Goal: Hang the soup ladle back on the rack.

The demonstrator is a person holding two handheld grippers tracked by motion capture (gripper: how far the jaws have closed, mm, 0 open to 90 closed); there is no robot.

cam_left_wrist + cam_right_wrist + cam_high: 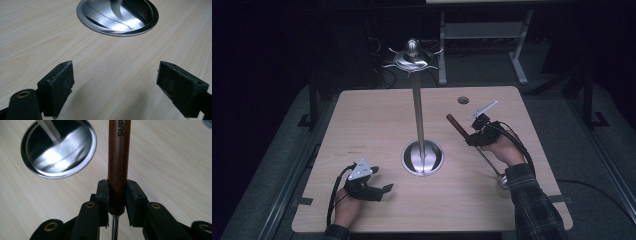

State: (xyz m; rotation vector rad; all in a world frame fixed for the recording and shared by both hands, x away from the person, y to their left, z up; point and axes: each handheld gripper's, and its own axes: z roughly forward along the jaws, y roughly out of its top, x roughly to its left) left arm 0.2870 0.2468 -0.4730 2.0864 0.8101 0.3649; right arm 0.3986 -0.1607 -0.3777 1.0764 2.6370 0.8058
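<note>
A tall metal stand (418, 110) with a hooked crown (412, 58) rises from a round steel base (422, 158) at the table's middle. My right gripper (470, 137) is to the right of the pole, lifted off the table and shut on a utensil's brown wooden handle (456, 124). Its thin metal shaft runs back to a round metal head (502, 181) near the sleeve. In the right gripper view the pads (102, 195) clamp the handle (118, 157) near its lower end, with the base (62, 152) upper left. My left gripper (384, 192) rests low at the front left, open (115, 87), nothing between its jaws; base (107, 22) ahead.
The light wooden table (372, 130) has a small round hole (463, 100) at its back right. Dark floor and the legs of another table (519, 65) lie beyond the far edge.
</note>
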